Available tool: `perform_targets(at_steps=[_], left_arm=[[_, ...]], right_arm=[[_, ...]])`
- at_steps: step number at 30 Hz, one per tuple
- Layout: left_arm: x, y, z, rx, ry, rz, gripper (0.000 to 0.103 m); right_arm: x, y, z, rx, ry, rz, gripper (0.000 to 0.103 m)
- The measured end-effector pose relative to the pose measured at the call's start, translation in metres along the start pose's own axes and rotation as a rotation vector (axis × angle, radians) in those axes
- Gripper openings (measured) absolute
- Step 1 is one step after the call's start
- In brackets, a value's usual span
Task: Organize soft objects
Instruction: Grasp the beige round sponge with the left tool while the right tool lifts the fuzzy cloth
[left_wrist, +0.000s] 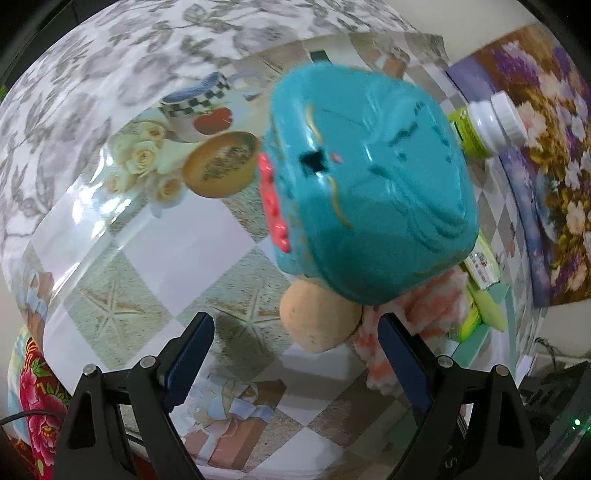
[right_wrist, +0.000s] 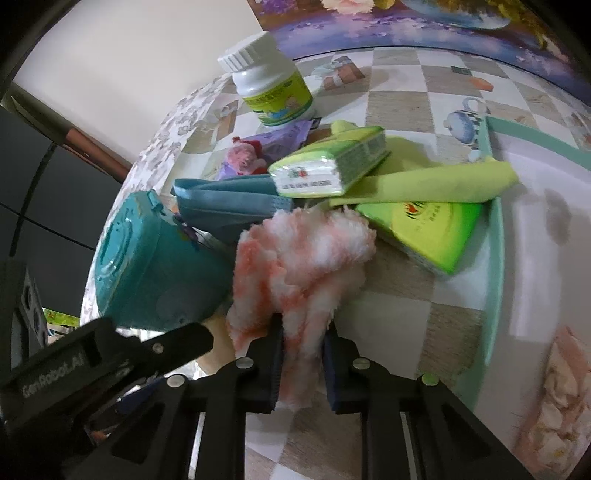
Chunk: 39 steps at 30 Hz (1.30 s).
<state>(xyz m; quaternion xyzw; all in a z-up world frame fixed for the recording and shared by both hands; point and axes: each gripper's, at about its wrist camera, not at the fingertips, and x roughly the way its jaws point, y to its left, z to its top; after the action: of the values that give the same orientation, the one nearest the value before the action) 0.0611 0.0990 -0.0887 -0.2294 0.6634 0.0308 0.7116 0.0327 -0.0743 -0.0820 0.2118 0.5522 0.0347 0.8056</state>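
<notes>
A fluffy pink-and-white cloth (right_wrist: 306, 254) lies on the table, and my right gripper (right_wrist: 303, 358) is shut on its near end. The cloth also shows in the left wrist view (left_wrist: 424, 314). My left gripper (left_wrist: 295, 354) is open and holds nothing; a tan sponge (left_wrist: 319, 319) lies just ahead between its fingers. A teal plastic box (left_wrist: 369, 184) stands over the sponge, and it also shows in the right wrist view (right_wrist: 155, 266). A blue face mask (right_wrist: 229, 206), a yellow-green cloth (right_wrist: 436, 181) and two green tissue packs (right_wrist: 325, 170) (right_wrist: 424, 229) lie behind the fluffy cloth.
A white pill bottle (right_wrist: 269, 85) stands at the back, with a purple packet (right_wrist: 284, 136) and a small pink plush toy (right_wrist: 245, 157) near it. A mint-green tray (right_wrist: 495, 258) rim runs along the right. A flower painting (left_wrist: 546, 155) leans against the wall.
</notes>
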Motion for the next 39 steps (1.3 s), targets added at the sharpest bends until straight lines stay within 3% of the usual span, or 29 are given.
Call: perform_targets(at_steps=[12, 17, 23, 35, 39], left_arm=[[0.016, -0.038, -0.003, 0.143, -0.042, 0.137, 0.089], [0.02, -0.057, -0.009, 0.238, -0.062, 0.208, 0.073], [0.02, -0.074, -0.012, 0.281, -0.07, 0.201, 0.053], [0.017, -0.071, -0.021, 0.264, -0.045, 0.166, 0.05], [0.01, -0.049, -0.022, 0.258, -0.038, 0.141, 0.05]], right_arm=[[-0.012, -0.01, -0.012, -0.001, 0.01, -0.055, 0.02], [-0.015, -0.015, -0.015, 0.022, 0.017, -0.051, 0.02], [-0.017, -0.017, -0.017, 0.034, 0.022, -0.05, 0.02], [-0.022, -0.017, -0.022, 0.034, 0.015, -0.033, 0.02], [-0.027, -0.012, -0.023, 0.02, 0.002, -0.027, 0.02]])
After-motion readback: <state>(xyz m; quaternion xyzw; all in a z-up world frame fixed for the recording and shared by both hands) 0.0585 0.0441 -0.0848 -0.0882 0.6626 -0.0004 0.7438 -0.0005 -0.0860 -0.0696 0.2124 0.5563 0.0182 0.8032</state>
